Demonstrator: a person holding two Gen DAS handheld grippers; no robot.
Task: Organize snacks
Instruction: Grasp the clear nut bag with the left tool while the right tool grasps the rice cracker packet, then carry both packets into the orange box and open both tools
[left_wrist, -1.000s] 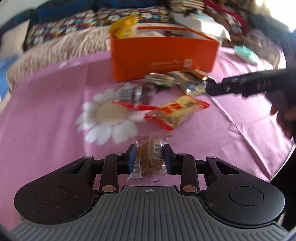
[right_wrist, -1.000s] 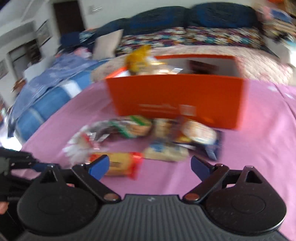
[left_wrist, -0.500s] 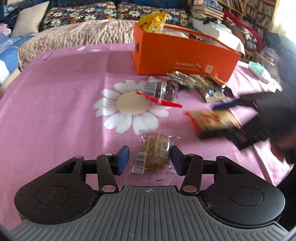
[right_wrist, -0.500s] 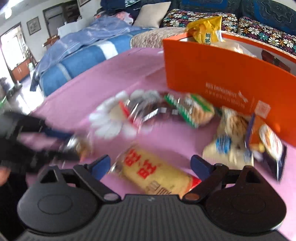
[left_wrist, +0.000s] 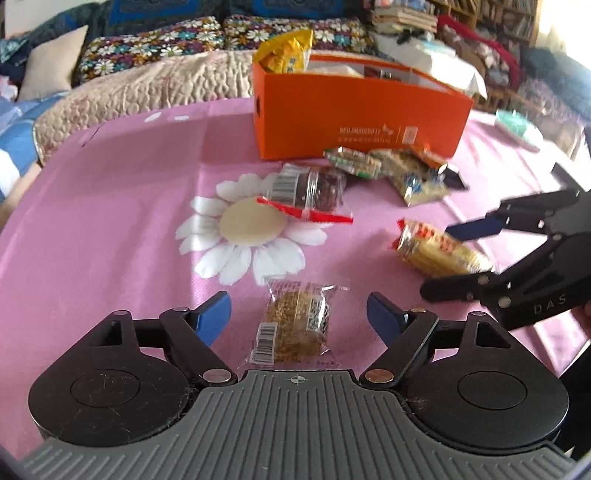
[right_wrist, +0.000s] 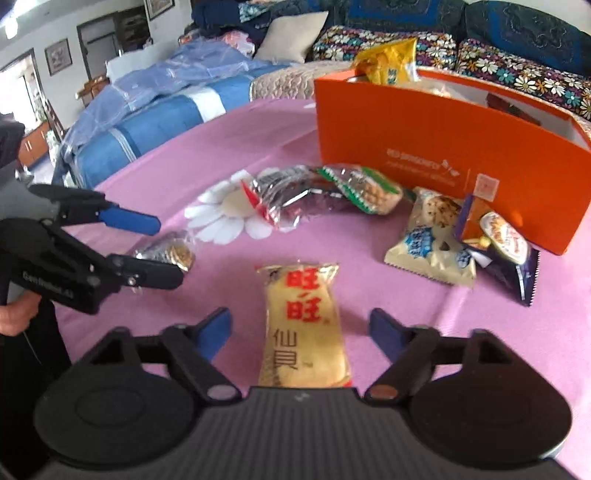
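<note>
**Operator:** Left wrist view first. I am reading the left gripper (left_wrist: 298, 314) as wide apart; its jaws have just been opening. The clear-wrapped grain bar (left_wrist: 295, 325) is lying flat on the pink cloth (left_wrist: 110, 206) between the blue pads, and neither pad is touching it. Its long axis is running straight along the fingers.

**Checker:** Where is the container sitting?

**Operator:** The orange box (left_wrist: 354, 118) is standing well ahead, past the daisy print (left_wrist: 247, 225) and the dark packet (left_wrist: 310, 188). Open cloth is lying to the left. The right gripper (left_wrist: 450, 258) is working at the right, straddling the yellow rice cracker pack (left_wrist: 439, 251).

**Checker:** Right wrist view?

**Operator:** I am seeing the right gripper (right_wrist: 300, 328) at medium width; its jaws have just been closing, but a gap is showing on both sides of the yellow rice cracker pack (right_wrist: 303, 325). The pack is pointing lengthwise away from the claw, so I am judging that the pads are going to close across its narrow width. The orange box (right_wrist: 443, 147) is lying ahead and right, nearer this hand. The loose packets (right_wrist: 461, 236) are crowding the base of the box, so I am expecting to need a lift clear of them.
</note>
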